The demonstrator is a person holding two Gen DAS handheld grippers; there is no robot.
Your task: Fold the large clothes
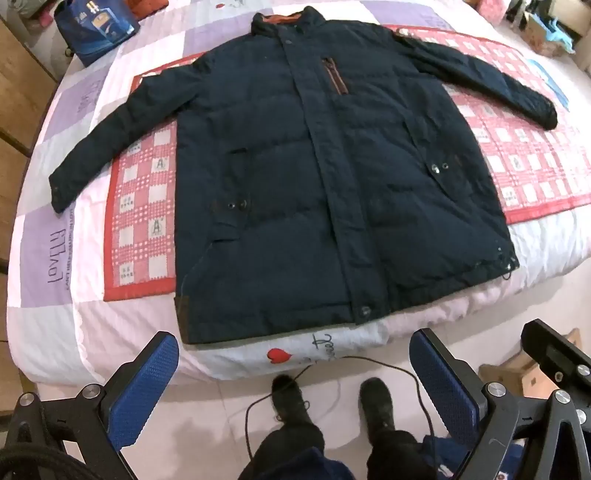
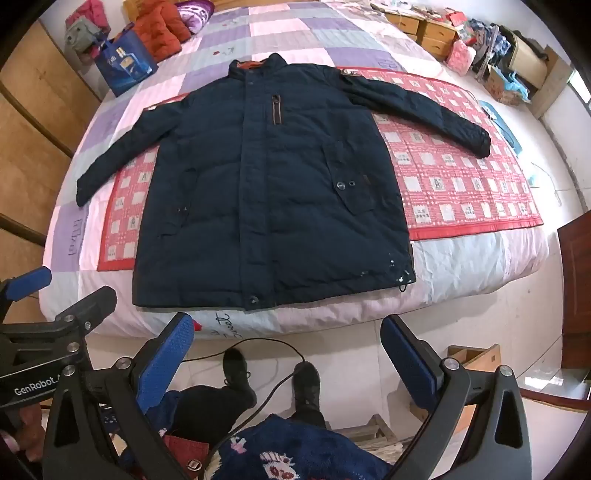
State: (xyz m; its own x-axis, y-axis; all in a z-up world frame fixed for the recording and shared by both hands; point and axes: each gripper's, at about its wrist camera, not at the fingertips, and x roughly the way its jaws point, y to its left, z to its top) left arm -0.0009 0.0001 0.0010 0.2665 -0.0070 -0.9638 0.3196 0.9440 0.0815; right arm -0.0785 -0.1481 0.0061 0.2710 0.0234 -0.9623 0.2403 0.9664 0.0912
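A dark navy padded jacket [image 1: 314,177] [image 2: 273,199] lies flat and face up on the bed, zipped, collar away from me, both sleeves spread out to the sides. Its hem reaches the bed's near edge. My left gripper [image 1: 295,373] hangs open above the floor in front of the bed, blue pads wide apart, nothing between them. My right gripper [image 2: 291,354] is likewise open and empty, held short of the hem. Part of the left gripper [image 2: 55,332] shows at the left edge of the right wrist view.
Under the jacket lie a red checked mat [image 2: 454,184] and a lilac patchwork bedspread [image 2: 295,33]. A blue bag [image 2: 123,68] and orange clothing [image 2: 159,29] sit at the far left corner. The person's shoes [image 1: 332,406] and a black cable [image 2: 273,347] are on the floor below.
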